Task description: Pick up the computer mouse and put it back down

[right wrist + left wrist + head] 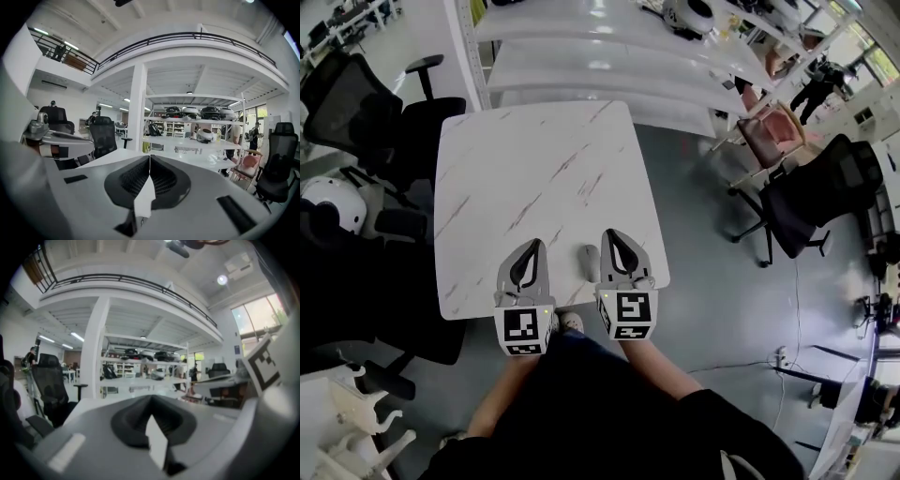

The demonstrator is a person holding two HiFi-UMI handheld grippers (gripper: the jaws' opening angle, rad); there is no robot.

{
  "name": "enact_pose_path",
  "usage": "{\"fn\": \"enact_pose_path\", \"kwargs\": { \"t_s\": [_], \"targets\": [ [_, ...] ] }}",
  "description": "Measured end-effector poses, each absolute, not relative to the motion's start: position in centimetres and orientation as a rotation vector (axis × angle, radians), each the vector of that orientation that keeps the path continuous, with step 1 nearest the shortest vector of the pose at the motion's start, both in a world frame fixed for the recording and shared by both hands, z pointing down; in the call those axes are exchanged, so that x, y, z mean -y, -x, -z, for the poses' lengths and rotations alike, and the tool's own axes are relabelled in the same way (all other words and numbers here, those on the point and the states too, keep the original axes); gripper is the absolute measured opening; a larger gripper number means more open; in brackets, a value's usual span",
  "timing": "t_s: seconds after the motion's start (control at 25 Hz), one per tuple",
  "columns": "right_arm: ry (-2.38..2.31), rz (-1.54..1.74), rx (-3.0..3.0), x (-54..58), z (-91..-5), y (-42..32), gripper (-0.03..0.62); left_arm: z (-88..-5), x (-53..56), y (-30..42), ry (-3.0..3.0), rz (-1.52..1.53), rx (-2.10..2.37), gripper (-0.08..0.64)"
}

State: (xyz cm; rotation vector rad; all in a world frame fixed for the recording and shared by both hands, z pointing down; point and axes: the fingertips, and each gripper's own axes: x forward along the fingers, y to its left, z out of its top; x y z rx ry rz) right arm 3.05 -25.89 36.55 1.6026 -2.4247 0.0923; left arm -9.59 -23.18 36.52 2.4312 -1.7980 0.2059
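A small grey computer mouse (590, 263) lies on the white marbled table (534, 178) near its front edge. In the head view it sits between my two grippers, and neither touches it. My left gripper (534, 245) hovers to its left with the jaws together and nothing in them. My right gripper (614, 234) hovers to its right, also shut and empty. In the left gripper view the left gripper (151, 398) points out across the room, its jaw tips meeting. The right gripper (149, 156) in its own view does the same. The mouse is hidden in both gripper views.
Black office chairs stand left of the table (366, 112) and to its right (811, 197), with a pink chair (769, 136) further back. Long white tables (581, 56) run behind. A white helmet (333, 202) sits at the left. The person's shoe (572, 322) shows below the table edge.
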Motion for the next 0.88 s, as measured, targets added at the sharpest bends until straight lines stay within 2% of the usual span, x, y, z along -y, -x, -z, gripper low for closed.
{"fn": "enact_pose_path", "kwargs": {
  "t_s": [0.4,0.88],
  "targets": [
    [-1.596,0.005,2.528,24.4,-31.1,-2.3,0.018,-30.5,22.3,11.0,-2.459,-0.119,1.892,0.008],
    [-1.56,-0.02,2.541,23.7,-31.5,-1.8,0.018,-30.5,21.6,10.9,-2.467,-0.132,1.879,0.008]
  ]
}}
